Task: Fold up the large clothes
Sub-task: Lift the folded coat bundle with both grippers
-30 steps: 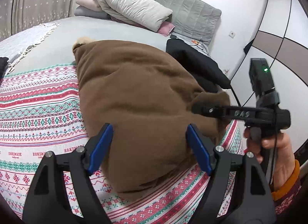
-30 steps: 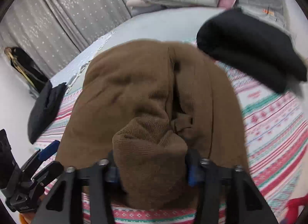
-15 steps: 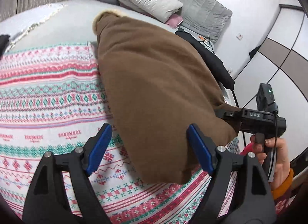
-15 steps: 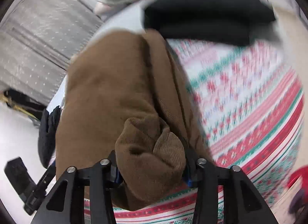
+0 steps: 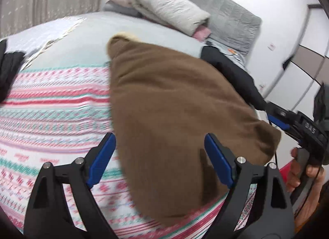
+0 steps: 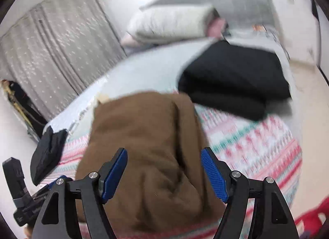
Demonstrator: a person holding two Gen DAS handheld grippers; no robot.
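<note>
Since a second ago the right tongs (image 6: pixel 164 174) have let go of the brown coat (image 5: pixel 174 107), which lies folded on the striped blanket (image 5: pixel 51 111), and the left tongs (image 5: pixel 159 160), also spread empty, should next smooth its hem flat.

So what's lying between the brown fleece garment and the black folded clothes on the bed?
Only a bare strip of patterned red-and-green blanket separates the brown fleece garment from the black folded clothes, seen in the right wrist view.
</note>
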